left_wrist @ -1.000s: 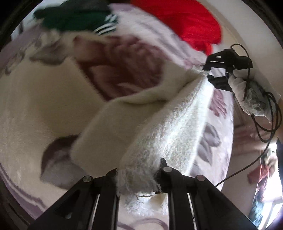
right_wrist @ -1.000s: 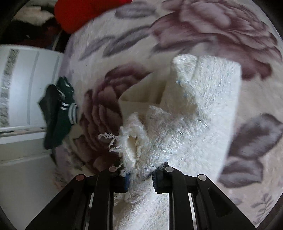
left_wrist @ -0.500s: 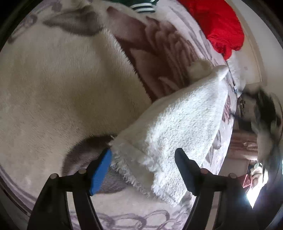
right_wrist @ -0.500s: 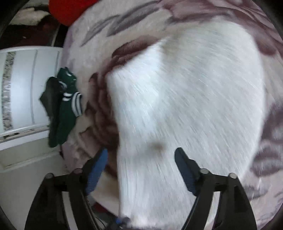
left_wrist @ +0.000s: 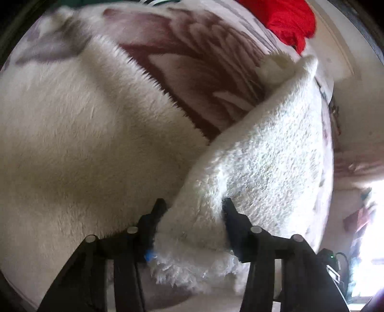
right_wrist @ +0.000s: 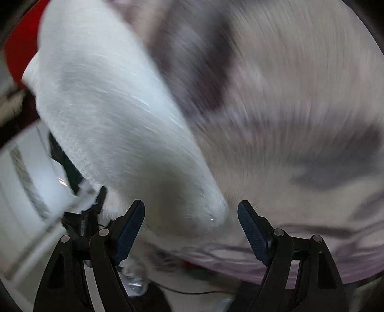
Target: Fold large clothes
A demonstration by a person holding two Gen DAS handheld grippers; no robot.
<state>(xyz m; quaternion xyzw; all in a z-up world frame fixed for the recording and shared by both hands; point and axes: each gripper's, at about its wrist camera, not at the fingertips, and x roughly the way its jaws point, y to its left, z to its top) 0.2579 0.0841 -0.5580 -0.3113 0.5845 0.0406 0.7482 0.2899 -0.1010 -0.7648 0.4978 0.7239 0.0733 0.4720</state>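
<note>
A white fluffy garment (left_wrist: 264, 156) lies folded on a cream blanket with dark red flowers (left_wrist: 192, 60). My left gripper (left_wrist: 193, 208) points steeply down at the garment's fringed near end. Its jaws are closing, and a thick fold of the fabric is squeezed between both fingertips. In the blurred right wrist view the garment (right_wrist: 108, 108) runs from the upper left down toward my right gripper (right_wrist: 192, 211). That gripper stands wide open with blue pads (right_wrist: 129, 228) bare. The garment's rounded end reaches in between the fingers, untouched by them.
A red cloth (left_wrist: 288, 21) lies at the bed's far corner, also seen as a red patch (right_wrist: 19, 48). A strip of green clothing (left_wrist: 156, 2) shows at the top edge. A white cabinet front (right_wrist: 24, 192) stands beside the bed. The bed's edge (right_wrist: 288, 268) runs under my right gripper.
Both grippers let go of the garment's ends and opened. The left one sank and closed in on a fold at the near end. The right one swept sideways and rolled, staying open.
</note>
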